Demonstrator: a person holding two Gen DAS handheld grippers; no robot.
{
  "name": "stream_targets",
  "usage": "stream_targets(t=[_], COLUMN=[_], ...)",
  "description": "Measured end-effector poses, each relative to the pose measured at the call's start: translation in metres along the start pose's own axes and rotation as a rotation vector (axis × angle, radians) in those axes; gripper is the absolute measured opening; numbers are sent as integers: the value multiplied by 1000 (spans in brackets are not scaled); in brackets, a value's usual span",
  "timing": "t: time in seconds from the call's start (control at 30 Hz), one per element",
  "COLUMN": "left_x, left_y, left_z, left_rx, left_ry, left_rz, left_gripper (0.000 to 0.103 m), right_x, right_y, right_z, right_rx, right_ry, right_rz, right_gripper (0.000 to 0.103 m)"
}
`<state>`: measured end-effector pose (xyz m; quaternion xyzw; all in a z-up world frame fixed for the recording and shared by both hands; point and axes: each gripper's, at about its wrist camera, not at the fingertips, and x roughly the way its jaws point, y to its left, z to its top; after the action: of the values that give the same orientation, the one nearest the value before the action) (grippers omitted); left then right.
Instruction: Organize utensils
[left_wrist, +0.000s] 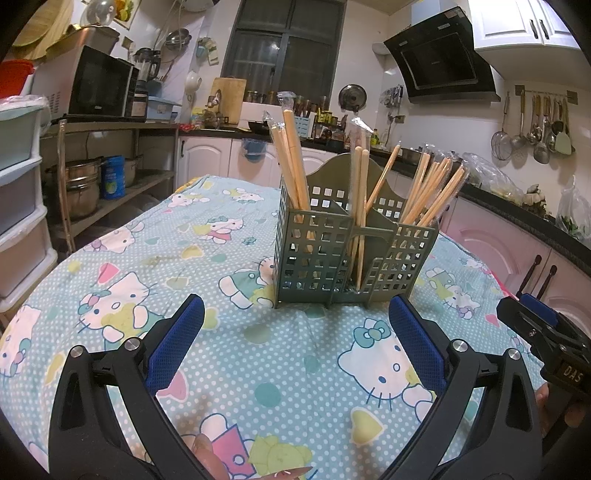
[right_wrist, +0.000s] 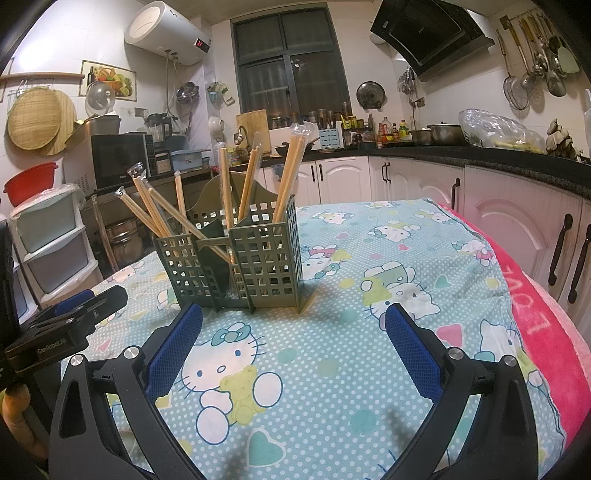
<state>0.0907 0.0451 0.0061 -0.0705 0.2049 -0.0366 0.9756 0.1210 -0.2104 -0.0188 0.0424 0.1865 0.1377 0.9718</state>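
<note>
Item: green lattice utensil caddy (left_wrist: 354, 254), three compartments, upright on the counter (left_wrist: 258, 369) under a cartoon-print cloth (right_wrist: 351, 369). In the left wrist view it stands at 12 o'clock ahead of the tongs; in the right wrist view, at 11 o'clock.

Contents: wrapped chopsticks (left_wrist: 293, 162), in three lots.
- Left compartment: a tall bundle, leaning slightly toward 11 o'clock.
- Middle compartment: a few sticks (left_wrist: 360, 206), one crossing toward 1 o'clock.
- Right compartment: a fanned bundle (left_wrist: 436, 188), leaning toward 1 o'clock.

No loose chopsticks show on the cloth in either view.

Left tongs (left_wrist: 295, 328): spread wide, holding nothing, short of the caddy and not touching it.
Right tongs (right_wrist: 293, 332): spread wide, holding nothing, near the caddy's front corner and apart from it. Each tool shows at the edge of the other's view.

Progress, as a judgement: sorting looks largely done or at a pause.

Risks:
- Caddy looks light and top-heavy with long sticks; a sideways nudge from either tongs could tip it or slide it on the loose cloth.
- Cloth is wrinkled by the caddy's base; snagging it with a pad (right_wrist: 177, 350) would drag the caddy along.
- Slick plastic wrappers may let a stick slip out of a pinch.
- Fanned sticks cross one another; pulling one could lift or spill its neighbours.
- The two tongs sit close together; reaching at once invites a collision.
</note>
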Motion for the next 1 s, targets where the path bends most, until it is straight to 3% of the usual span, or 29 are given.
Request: stream_targets(t=[1.0], left_x=[5], left_y=[5], left_z=[1], left_rx=[-51], left_ry=[44], left_rz=[7], left_gripper=[91], right_x=[0], right_y=[-1], right_z=[0], right_rx=[3], right_ry=[3], right_rz=[-4], right_gripper=[96])
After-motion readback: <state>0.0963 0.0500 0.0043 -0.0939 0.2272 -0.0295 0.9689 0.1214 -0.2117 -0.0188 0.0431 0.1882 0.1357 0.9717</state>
